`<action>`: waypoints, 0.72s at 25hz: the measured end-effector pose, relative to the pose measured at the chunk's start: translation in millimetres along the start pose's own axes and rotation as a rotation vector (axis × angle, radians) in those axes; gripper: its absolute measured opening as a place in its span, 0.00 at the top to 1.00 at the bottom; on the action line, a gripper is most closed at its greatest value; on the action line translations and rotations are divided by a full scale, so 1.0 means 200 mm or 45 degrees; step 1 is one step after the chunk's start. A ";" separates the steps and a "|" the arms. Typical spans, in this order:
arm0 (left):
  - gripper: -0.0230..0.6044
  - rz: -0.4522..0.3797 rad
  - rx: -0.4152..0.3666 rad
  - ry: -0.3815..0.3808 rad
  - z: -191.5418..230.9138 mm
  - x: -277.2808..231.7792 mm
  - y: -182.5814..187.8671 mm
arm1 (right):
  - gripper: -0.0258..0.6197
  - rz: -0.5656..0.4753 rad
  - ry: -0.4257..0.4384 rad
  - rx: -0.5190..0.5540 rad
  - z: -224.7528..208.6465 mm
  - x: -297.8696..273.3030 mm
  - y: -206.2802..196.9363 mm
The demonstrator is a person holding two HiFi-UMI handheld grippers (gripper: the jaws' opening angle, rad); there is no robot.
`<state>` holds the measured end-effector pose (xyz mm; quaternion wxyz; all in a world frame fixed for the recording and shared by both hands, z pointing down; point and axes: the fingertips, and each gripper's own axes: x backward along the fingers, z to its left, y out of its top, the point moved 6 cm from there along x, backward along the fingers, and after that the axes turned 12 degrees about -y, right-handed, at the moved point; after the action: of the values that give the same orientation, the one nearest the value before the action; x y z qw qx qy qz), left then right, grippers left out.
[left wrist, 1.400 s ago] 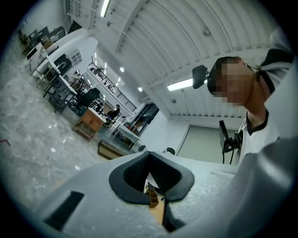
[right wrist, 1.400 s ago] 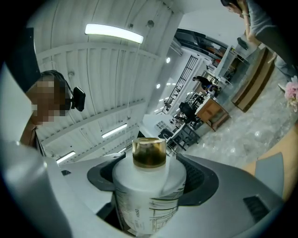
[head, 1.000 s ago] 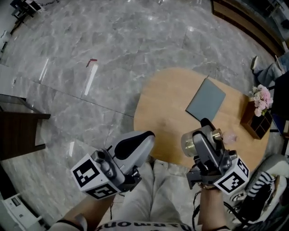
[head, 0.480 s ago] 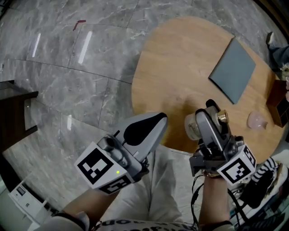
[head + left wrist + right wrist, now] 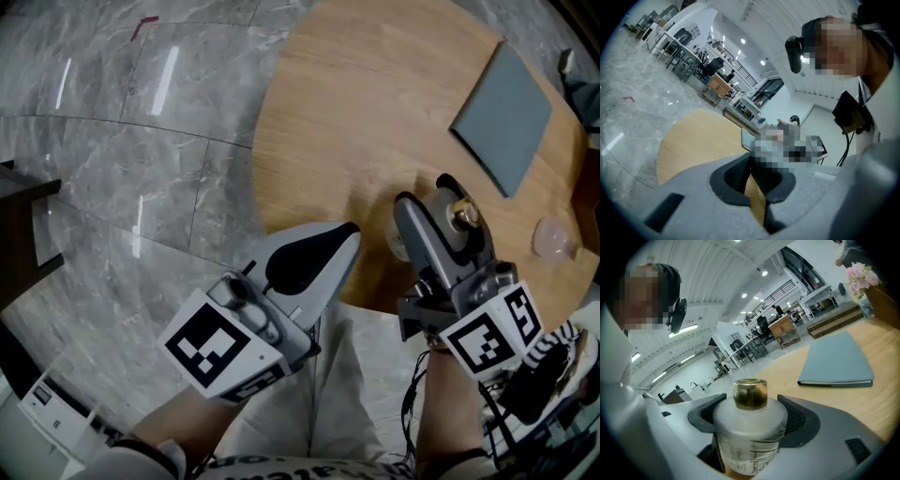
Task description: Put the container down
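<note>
The right gripper (image 5: 437, 217) was clamped on the container (image 5: 461, 216), a frosted white bottle with a gold cap. In the right gripper view its 2 dark pads (image 5: 799, 420) pressed against opposite sides of the container (image 5: 750, 427), open only as wide as the bottle's body, and the printed label faced the camera. The bottle stood upright, cap uppermost. From the head view it sat over the near edge of the round wooden table (image 5: 356, 122), but no view showed whether its base touched the wood.

The left gripper (image 5: 330, 253) held nothing. In the left gripper view its jaws had closed, the black pads (image 5: 736, 173) meeting at the tips with only a thin sliver of table (image 5: 693, 145) showing lower down between them. It hung just off the table's near edge, over the person's light trousers (image 5: 347, 394) and the grey marble floor (image 5: 122, 141), tips pointing towards the table.

A grey notebook (image 5: 503, 117) lay flat towards the table's far right edge, well apart from the container. A small pale pink object (image 5: 551, 239) sat by the right edge. Pink flowers (image 5: 862, 275) in a wooden box showed beyond the notebook (image 5: 839, 362).
</note>
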<state>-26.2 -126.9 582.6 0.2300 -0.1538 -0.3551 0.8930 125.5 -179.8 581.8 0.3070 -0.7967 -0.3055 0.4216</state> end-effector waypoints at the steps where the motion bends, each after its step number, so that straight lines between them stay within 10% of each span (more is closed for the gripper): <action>1: 0.94 -0.016 -0.021 0.003 0.01 -0.01 0.00 | 0.42 -0.003 -0.002 0.031 0.00 -0.01 0.00; 10: 0.94 -0.205 -0.165 -0.019 0.05 -0.03 0.15 | 0.42 -0.052 -0.014 0.214 0.00 -0.07 0.03; 18: 0.94 -0.141 -0.257 0.063 0.12 0.00 0.15 | 0.42 -0.098 -0.036 0.274 -0.01 -0.14 0.04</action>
<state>-46.0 -160.2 579.1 0.2710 -0.1782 -0.4455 0.8345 115.9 -206.5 590.6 0.4024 -0.7408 -0.2932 0.4509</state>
